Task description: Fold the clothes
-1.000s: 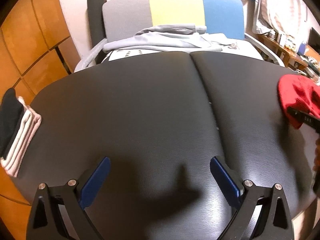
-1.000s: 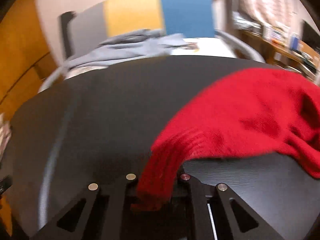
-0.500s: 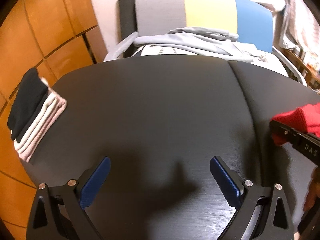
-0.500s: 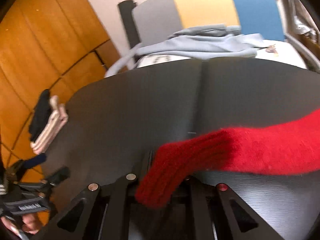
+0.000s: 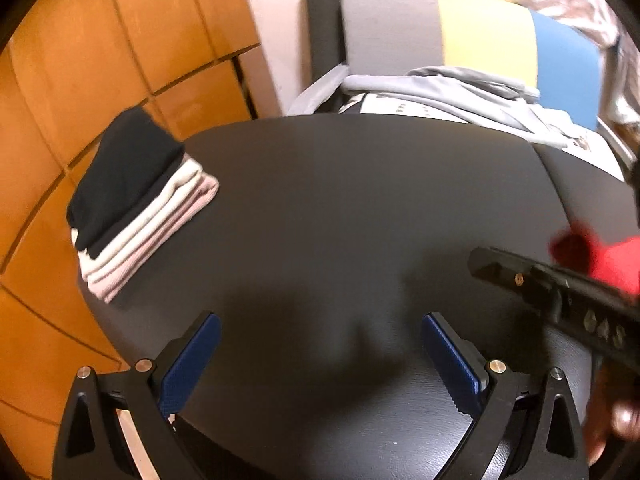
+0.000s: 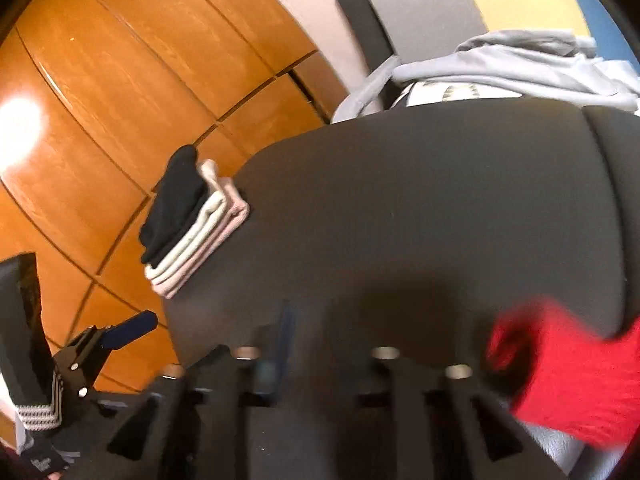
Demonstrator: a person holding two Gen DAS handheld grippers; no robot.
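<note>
The right claw, clamped on the red sweater a second ago, is opening and has let it drop at the worktop's right edge, ready for folding; the left claw gapes wide, empty.

— What is lying on the dark surface?
— A stack of folded clothes is sitting at its left edge — a black piece on top, pale ones beneath. A red garment is resting near the right side, blurred.
</note>
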